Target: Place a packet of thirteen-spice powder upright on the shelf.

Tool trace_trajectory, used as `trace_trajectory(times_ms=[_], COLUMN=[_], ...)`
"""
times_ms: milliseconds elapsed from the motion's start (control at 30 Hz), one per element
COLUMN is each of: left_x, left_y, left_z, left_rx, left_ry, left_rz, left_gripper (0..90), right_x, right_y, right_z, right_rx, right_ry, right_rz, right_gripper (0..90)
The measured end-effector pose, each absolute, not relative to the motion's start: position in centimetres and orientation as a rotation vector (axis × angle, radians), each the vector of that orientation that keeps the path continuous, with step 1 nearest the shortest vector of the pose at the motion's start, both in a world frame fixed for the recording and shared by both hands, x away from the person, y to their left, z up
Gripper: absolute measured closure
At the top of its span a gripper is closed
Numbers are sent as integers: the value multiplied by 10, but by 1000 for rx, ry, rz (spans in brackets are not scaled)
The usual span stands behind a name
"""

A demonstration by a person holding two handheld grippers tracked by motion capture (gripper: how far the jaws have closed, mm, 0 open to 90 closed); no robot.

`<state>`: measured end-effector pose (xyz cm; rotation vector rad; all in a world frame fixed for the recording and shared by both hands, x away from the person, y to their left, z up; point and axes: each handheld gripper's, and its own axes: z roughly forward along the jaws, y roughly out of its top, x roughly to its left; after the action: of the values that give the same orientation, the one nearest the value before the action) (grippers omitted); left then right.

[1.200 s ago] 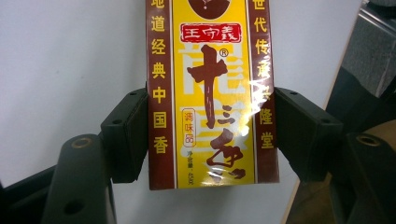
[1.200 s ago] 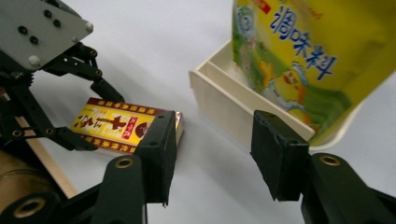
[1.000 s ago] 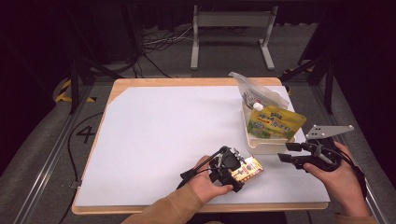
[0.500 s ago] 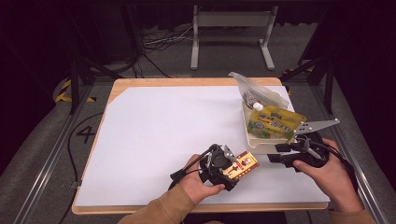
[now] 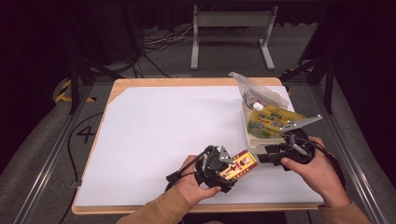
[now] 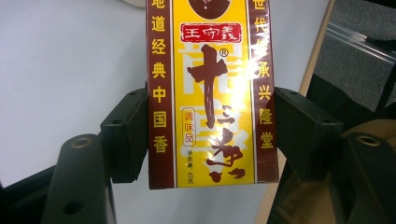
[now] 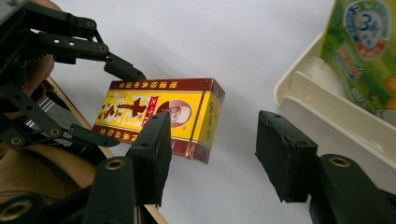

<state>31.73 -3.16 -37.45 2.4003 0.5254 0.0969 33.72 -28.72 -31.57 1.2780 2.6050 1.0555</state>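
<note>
1. The seasoning box [image 6: 212, 93] sits lower centre of the high view, just above the white table sheet [image 5: 163, 126]; I judge it light, stiff cardboard with a glossy, slippery wrap
2. My left gripper [image 5: 223, 169] is clamped on its long side edges, a sound hold
3. My right gripper [image 7: 212, 154], jaws apart and empty, faces its free end, left of the cream tray [image 5: 246, 128]

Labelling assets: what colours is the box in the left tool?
Yellow face with dark red borders and red-brown characters on the box; best in the left gripper view.
</note>
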Motion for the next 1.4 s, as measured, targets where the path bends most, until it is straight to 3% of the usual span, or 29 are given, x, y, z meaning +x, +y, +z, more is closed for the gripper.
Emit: trace_trajectory(times_ms=[633, 1400], left_x=[305, 301], left_y=[-1, 5], left_z=[-378, -380], left_rx=[2314, 2239], left_ry=[521, 541], left_rz=[195, 283], left_gripper=[330, 328], right_x=[355, 366], right_y=[-250, -223], right_z=[-331, -351], right_rx=[1297, 1322], right_ry=[2700, 2851], right_rz=[1116, 1187], right_gripper=[405, 385])
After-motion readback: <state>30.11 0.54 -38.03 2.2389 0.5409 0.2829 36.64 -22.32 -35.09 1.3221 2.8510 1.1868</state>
